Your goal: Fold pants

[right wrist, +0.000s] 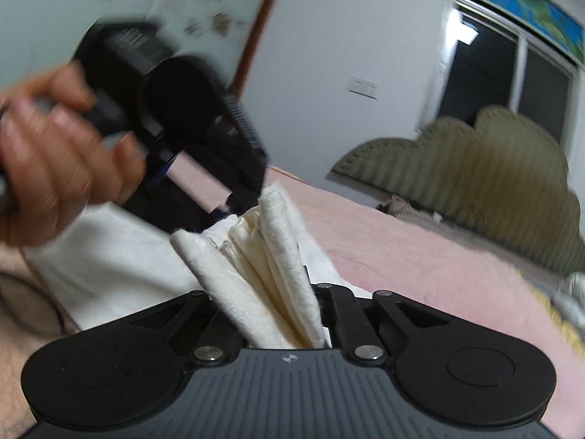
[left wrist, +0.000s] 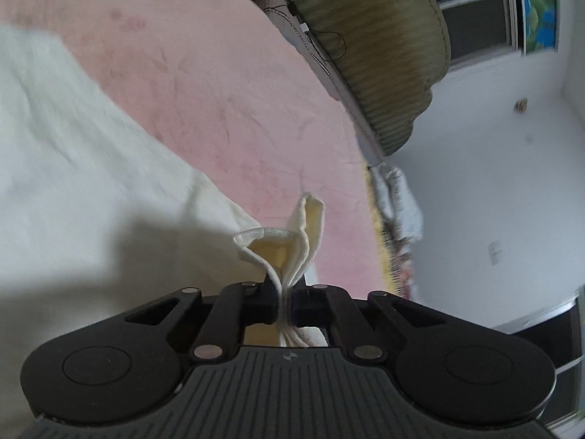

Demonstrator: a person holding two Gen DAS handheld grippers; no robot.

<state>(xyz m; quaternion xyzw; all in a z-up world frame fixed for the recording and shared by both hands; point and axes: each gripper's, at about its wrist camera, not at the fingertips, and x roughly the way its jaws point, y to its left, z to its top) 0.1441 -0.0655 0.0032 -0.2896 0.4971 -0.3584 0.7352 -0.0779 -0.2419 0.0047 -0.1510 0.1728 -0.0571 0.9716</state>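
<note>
Gripping cream pants (left wrist: 281, 252) w/ both grippers, over pink bed sheet (left wrist: 204, 84).
L gripper (left wrist: 284, 300) clenched on 1 thin fold; R gripper (right wrist: 278, 311) clamped on thick bunch. 1 hand (right wrist: 47, 153) visible.

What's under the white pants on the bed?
A pink sheet lies under the pants and runs on toward the headboard. What lies beneath their middle is covered.

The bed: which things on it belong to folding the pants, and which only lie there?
For the job:
- pants, cream
- left claw, shut on pants
- right claw, shut on pants
- pink sheet, the work surface

Just lying about:
- green cushion
- white bundle at the bed's edge
</note>
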